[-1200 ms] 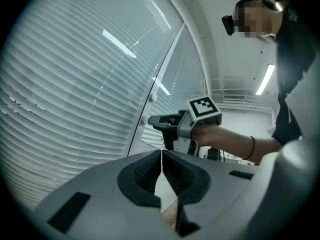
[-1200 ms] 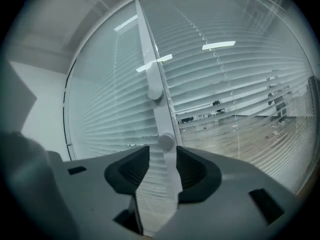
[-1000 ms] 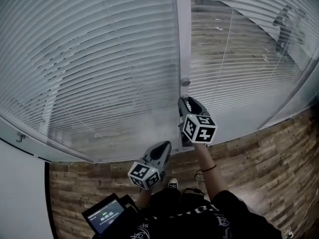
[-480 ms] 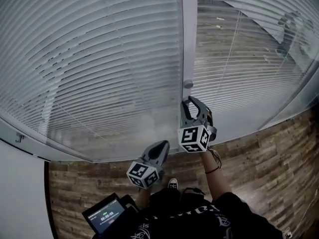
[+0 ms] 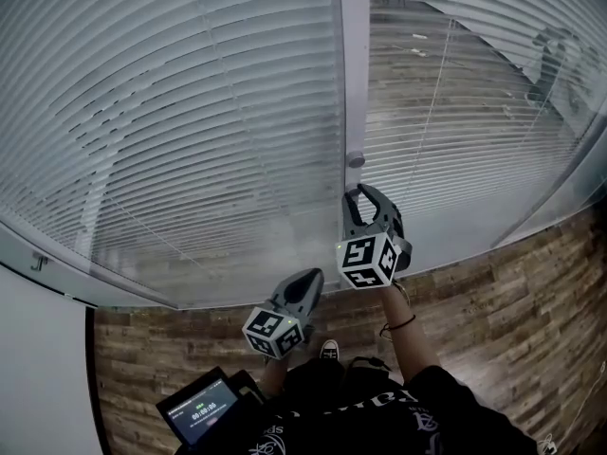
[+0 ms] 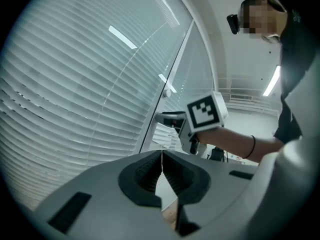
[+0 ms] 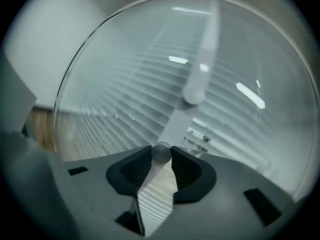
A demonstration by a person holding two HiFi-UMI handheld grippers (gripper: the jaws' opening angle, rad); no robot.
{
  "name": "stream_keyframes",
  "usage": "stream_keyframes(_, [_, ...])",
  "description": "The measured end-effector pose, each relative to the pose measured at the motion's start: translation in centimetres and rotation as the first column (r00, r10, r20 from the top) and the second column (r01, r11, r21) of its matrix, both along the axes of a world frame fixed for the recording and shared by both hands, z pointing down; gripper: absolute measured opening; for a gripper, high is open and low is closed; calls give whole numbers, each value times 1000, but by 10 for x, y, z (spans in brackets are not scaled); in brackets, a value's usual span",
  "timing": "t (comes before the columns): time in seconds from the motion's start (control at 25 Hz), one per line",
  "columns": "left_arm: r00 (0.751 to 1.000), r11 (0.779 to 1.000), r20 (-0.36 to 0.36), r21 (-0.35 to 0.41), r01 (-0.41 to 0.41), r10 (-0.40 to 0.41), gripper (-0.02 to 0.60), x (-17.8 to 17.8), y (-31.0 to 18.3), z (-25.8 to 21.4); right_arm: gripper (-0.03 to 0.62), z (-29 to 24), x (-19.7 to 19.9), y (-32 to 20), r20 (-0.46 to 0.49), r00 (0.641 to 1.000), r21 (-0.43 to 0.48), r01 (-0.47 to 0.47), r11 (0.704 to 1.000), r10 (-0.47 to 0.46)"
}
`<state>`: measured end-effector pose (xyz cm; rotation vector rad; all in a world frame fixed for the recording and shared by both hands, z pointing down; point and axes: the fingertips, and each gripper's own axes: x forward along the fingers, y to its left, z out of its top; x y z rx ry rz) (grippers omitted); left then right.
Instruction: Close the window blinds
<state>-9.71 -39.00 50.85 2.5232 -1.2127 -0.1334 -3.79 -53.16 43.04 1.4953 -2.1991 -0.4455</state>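
Two panes of slatted blinds behind glass face me: the left blinds (image 5: pixel 171 112) are nearly flat, while the right blinds (image 5: pixel 455 93) stand more open. Between them runs a pale upright post (image 5: pixel 353 64) with a round knob (image 5: pixel 356 159). My right gripper (image 5: pixel 364 193) is at the post just below that knob. Its jaws have just been closing, and in the right gripper view they are shut on a small silver knob (image 7: pixel 161 153). A second rounded knob (image 7: pixel 192 93) sits further up. My left gripper (image 5: pixel 309 279) hangs lower and left, shut on nothing (image 6: pixel 161 156).
Wood-plank floor (image 5: pixel 493 292) lies under the glass wall. A small screen device (image 5: pixel 201 410) sits at the person's waist, with a shoe (image 5: pixel 329 351) below. A grey wall panel (image 5: pixel 38 368) borders the left. A slanted frame bar (image 5: pixel 560 183) crosses at the right.
The right gripper has rolled at the post, and its marker cube has swung lower and to the left. The left gripper has hardly shifted.
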Motion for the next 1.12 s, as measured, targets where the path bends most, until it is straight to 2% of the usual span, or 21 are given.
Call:
stream_keyframes(0.04, [1000, 1000, -1, -2, 2, -2, 5, 0, -1, 0, 135, 1, -2, 0, -164, 986, 73, 0, 997, 12])
stream_keyframes(0.08, [1000, 1000, -2, -3, 3, -3, 5, 0, -1, 0, 135, 1, -3, 0, -249, 968, 121, 10, 993, 20])
stream_keyframes(0.12, [1000, 1000, -2, -5, 4, -4, 5, 0, 0, 0, 135, 2, -3, 0, -251, 968, 138, 19, 990, 17])
stream_keyframes(0.16, [1000, 1000, -2, -7, 4, -4, 5, 1, 1, 0, 135, 2, -2, 1, -181, 984, 122, 21, 992, 1])
stream_keyframes(0.24, [1000, 1000, 0, -9, 4, -4, 5, 3, 2, 1, 135, 1, 3, 1, 124, 992, 9, 25, 1000, -26])
stream_keyframes(0.28, [1000, 1000, -1, -9, 4, -4, 5, 4, 3, 0, 135, 0, 6, 1, 319, 947, -64, 43, 997, -20])
stream_keyframes(0.36, [1000, 1000, -4, -9, 5, -5, 5, 4, 2, -1, 135, -3, 12, 0, 648, 761, -183, 108, 977, 37])
stream_keyframes(0.4, [1000, 1000, -6, -10, 5, -5, 5, 4, 2, -1, 135, -4, 14, -1, 738, 671, -218, 141, 966, 69])
stream_keyframes(0.44, [1000, 1000, -7, -11, 5, -5, 5, 4, 2, -1, 135, -5, 15, -2, 772, 630, -237, 161, 958, 86])
stream_keyframes(0.48, [1000, 1000, -8, -12, 3, -4, 5, 4, 2, -1, 133, -6, 15, -2, 757, 649, -241, 161, 957, 81])
stream_keyframes(0.52, [1000, 1000, -8, -14, 1, -1, 5, 5, 2, -1, 130, -6, 13, -2, 696, 715, -229, 144, 963, 59])
stream_keyframes(0.56, [1000, 1000, -8, -16, -1, 1, 5, 6, 2, 0, 128, -7, 10, 0, 594, 804, -202, 115, 973, 29])
stream_keyframes(0.64, [1000, 1000, -9, -18, -9, 9, 5, 8, 2, 1, 126, -9, 2, 3, 296, 955, -113, 58, 992, -23])
stream_keyframes(0.68, [1000, 1000, -8, -19, -14, 14, 5, 10, 2, 1, 125, -9, -2, 5, 132, 990, -63, 46, 997, -37])
stream_keyframes(0.72, [1000, 1000, -7, -18, -20, 20, 5, 12, 3, 2, 124, -8, -5, 6, -14, 999, -19, 48, 999, -48])
stream_keyframes(0.8, [999, 999, -4, -17, -34, 33, 5, 17, 5, 4, 124, -4, -9, 10, -229, 971, 46, 88, 995, -75])
stream_keyframes(0.88, [999, 999, -1, -15, -45, 45, 5, 21, 8, 4, 124, -2, -11, 13, -336, 936, 92, 140, 986, -102])
stream_keyframes(0.96, [999, 999, 1, -14, -51, 51, 5, 24, 10, 4, 124, -4, -9, 15, -247, 961, 91, 148, 985, -122])
stream_keyframes(1.04, [999, 999, 0, -14, -49, 49, 5, 26, 10, 3, 126, -9, -3, 14, 29, 993, 15, 116, 993, -116])
stream_keyframes(1.08, [999, 999, -2, -13, -45, 45, 5, 26, 10, 2, 125, -11, 1, 13, 201, 975, -42, 103, 994, -92])
stream_keyframes(1.12, [999, 999, -4, -13, -41, 41, 5, 25, 9, 0, 126, -11, 6, 11, 371, 927, -104, 101, 989, -55])
